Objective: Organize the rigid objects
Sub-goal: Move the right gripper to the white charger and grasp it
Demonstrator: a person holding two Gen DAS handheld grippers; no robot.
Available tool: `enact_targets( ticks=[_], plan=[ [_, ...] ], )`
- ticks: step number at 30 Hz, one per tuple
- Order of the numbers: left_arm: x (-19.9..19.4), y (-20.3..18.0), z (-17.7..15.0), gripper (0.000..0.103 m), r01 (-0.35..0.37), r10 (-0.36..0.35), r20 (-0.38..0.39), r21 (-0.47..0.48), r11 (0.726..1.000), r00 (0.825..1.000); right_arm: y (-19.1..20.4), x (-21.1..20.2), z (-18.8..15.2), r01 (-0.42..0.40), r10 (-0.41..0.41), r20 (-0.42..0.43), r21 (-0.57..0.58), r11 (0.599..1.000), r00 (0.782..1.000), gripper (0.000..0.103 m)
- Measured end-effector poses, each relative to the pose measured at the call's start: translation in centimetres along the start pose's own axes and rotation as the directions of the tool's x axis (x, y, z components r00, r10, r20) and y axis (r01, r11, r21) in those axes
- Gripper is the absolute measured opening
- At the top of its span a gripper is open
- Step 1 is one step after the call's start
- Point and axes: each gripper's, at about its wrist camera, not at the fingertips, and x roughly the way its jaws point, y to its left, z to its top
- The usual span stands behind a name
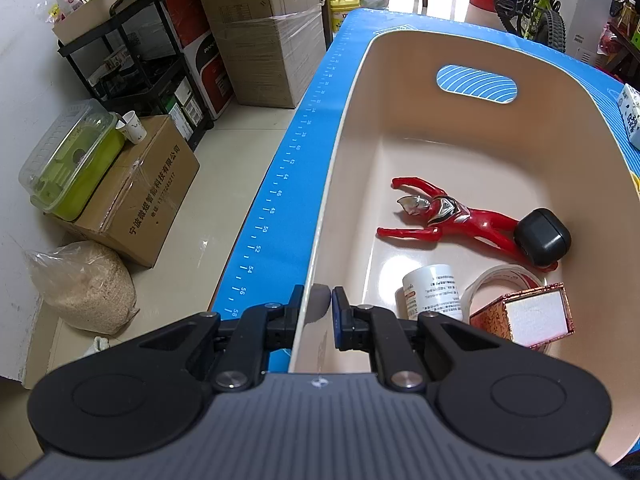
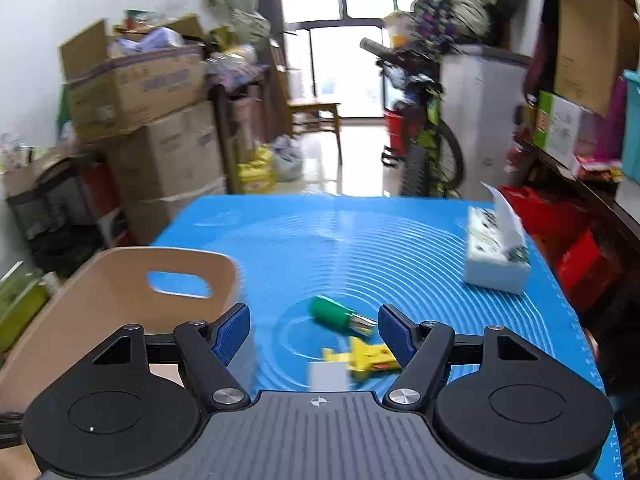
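Note:
A beige bin [image 1: 540, 80] stands on the blue mat [image 1: 292, 184]. In it lie a red toy figure [image 1: 452, 218], a black case [image 1: 542, 236], a white bottle [image 1: 432, 292], a tape roll [image 1: 504, 280] and a red patterned box [image 1: 528, 316]. My left gripper [image 1: 318, 300] is shut on the bin's near left rim, one finger either side of the wall. My right gripper [image 2: 314, 328] is open and empty above the mat [image 2: 360, 240], right of the bin [image 2: 120, 292]. Before it lie a green cylinder [image 2: 336, 314], a yellow toy [image 2: 366, 356] and a small white block [image 2: 328, 376].
A tissue box [image 2: 498, 252] stands at the mat's far right, also at the edge of the left wrist view [image 1: 630, 116]. Cardboard boxes [image 1: 136, 196], a black rack [image 1: 136, 64] and a grain bag [image 1: 84, 284] stand on the floor left of the table. A bicycle [image 2: 424, 136] is beyond.

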Motion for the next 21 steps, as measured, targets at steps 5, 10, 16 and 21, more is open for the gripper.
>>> enact_targets(
  ticks=[5,10,16,21],
  plan=[
    [0.1,-0.1,0.1,0.015,-0.004,0.004,0.001,-0.001,1.0,1.0,-2.1,3.9,-1.7,0.012,-0.01,-0.056,0.041,0.999,0.998,0.076],
    [0.1,-0.1,0.1,0.015,-0.008,0.008,0.002,0.002,1.0,1.0,-1.7,6.3,-3.6,0.003,-0.005,-0.091,-0.024,1.0,0.996,0.077],
    [0.1,-0.1,0.1,0.016,-0.008,0.008,0.002,0.002,1.0,1.0,-0.2,8.6,-5.6,-0.031,0.017,-0.172,-0.078,0.997,0.985,0.077],
    [0.1,-0.2,0.1,0.016,-0.007,0.007,0.002,0.002,1.0,1.0,0.3,9.7,-6.6,-0.021,0.003,-0.193,-0.091,0.996,0.981,0.076]
  ],
)
